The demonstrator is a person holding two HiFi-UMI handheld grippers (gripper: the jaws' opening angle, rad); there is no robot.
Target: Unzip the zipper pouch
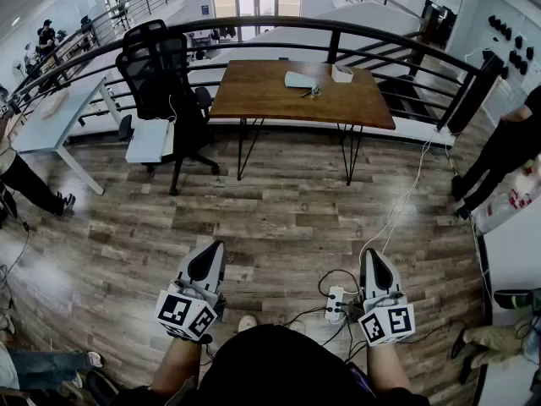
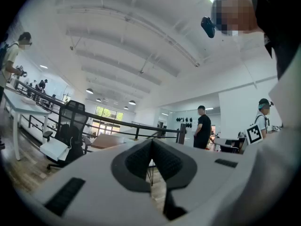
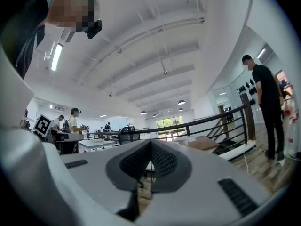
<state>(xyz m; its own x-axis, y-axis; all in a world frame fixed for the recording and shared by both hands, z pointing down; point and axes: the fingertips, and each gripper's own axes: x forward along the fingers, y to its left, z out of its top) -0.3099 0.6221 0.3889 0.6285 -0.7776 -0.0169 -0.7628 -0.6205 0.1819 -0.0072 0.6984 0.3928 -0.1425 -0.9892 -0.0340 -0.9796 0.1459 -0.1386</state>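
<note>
The pale zipper pouch [image 1: 299,79] lies flat toward the far edge of the wooden desk [image 1: 270,100] in the upper middle of the head view. A small dark item [image 1: 311,92], too small to tell, lies just beside it, and a small open box [image 1: 342,73] sits to its right. A black office chair [image 1: 156,74] stands left of the desk, with a dark railing [image 1: 279,25] behind. Well apart from the desk, low in the frame over the plank floor [image 1: 287,201], the left gripper [image 1: 211,252] and right gripper [image 1: 373,259] point level, each with its fingers [image 2: 136,161] pressed together on nothing.
</note>
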